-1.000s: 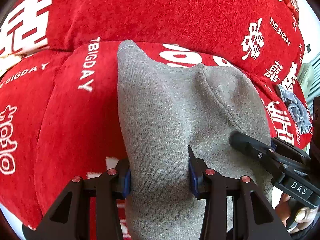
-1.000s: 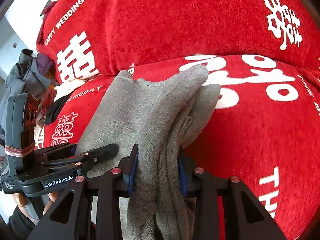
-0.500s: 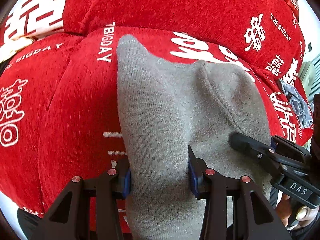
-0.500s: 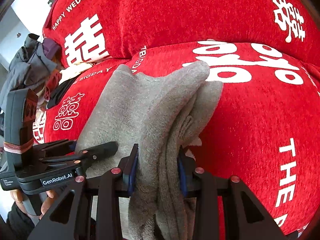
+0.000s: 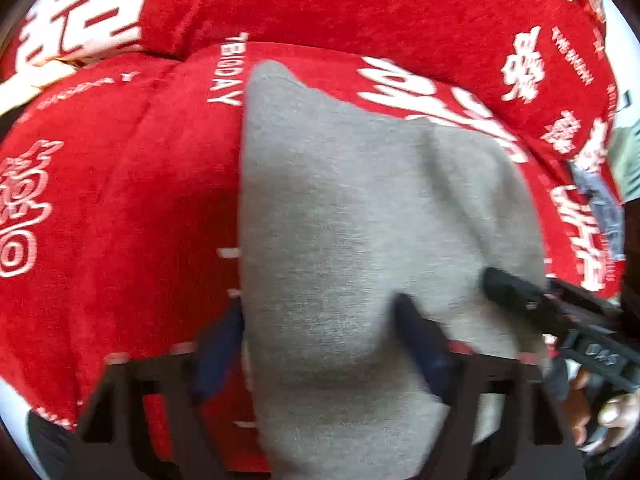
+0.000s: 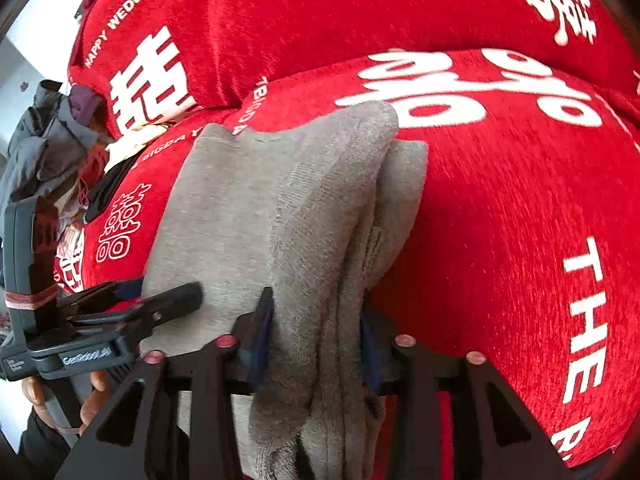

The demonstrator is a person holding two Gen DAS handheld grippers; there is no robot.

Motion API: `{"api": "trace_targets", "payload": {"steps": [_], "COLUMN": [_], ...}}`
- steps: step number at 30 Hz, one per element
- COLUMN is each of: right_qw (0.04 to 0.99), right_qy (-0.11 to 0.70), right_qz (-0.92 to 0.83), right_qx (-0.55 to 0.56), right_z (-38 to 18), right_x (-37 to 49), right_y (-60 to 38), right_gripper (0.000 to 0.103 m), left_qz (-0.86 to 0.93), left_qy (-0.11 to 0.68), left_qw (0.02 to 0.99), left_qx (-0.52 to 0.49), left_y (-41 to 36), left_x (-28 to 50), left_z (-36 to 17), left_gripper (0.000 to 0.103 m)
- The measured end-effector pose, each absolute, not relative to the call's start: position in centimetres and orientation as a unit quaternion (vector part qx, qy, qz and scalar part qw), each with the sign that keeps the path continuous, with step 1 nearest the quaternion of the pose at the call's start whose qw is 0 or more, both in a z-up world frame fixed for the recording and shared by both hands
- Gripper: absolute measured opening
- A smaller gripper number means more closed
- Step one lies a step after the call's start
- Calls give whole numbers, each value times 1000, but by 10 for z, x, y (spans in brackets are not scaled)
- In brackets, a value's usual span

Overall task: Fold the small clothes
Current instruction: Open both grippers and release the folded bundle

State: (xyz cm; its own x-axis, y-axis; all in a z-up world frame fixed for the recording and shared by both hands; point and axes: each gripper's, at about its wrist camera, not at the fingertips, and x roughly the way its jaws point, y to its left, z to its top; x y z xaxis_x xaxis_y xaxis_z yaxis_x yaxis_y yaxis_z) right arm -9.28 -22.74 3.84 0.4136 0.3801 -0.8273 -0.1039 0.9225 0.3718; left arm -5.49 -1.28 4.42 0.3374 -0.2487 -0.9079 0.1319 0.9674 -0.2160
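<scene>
A grey knitted garment (image 5: 360,220) lies folded on a red sofa cushion (image 5: 120,200), its far end draped over the seat. My left gripper (image 5: 320,340) is shut on the garment's near left edge; this view is motion-blurred. My right gripper (image 6: 316,328) is shut on the bunched near right edge of the same garment (image 6: 280,208), with several layers hanging between its blue pads. Each gripper shows in the other's view: the right one (image 5: 560,308) at the right, the left one (image 6: 132,312) at the left.
The red sofa cover (image 6: 500,200) has white lettering and a backrest (image 6: 320,20) behind the seat. A heap of grey and dark clothes (image 6: 52,148) lies at the sofa's left end. More grey cloth (image 5: 600,208) lies at the right end.
Both grippers have pulled back towards the sofa's front edge with the garment, so more of the seat shows. The left wrist view has become blurred.
</scene>
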Motion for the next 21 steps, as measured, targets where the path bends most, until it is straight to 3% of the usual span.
{"api": "trace_targets", "payload": {"steps": [1, 3, 9, 13, 21], "right_qw": [829, 832, 878, 883, 844], "right_qy": [525, 524, 468, 444, 499], "right_qz": [138, 124, 89, 154, 193], "right_qx": [132, 131, 55, 4, -33], "right_z": [36, 37, 75, 93, 43], "right_x": [-93, -95, -104, -101, -44], "right_y": [-230, -237, -230, -195, -163], "right_gripper": [64, 69, 69, 69, 68], "left_qz": [-105, -101, -52, -31, 8], "left_qy": [559, 555, 519, 496, 518], "left_qw": [821, 824, 853, 868, 855], "left_qx": [-44, -48, -16, 2, 16], "left_y": [-10, -3, 9, 5, 7], "left_x": [-56, -58, -66, -54, -12], "left_z": [44, 44, 66, 76, 47], "left_gripper": [99, 101, 101, 101, 101]}}
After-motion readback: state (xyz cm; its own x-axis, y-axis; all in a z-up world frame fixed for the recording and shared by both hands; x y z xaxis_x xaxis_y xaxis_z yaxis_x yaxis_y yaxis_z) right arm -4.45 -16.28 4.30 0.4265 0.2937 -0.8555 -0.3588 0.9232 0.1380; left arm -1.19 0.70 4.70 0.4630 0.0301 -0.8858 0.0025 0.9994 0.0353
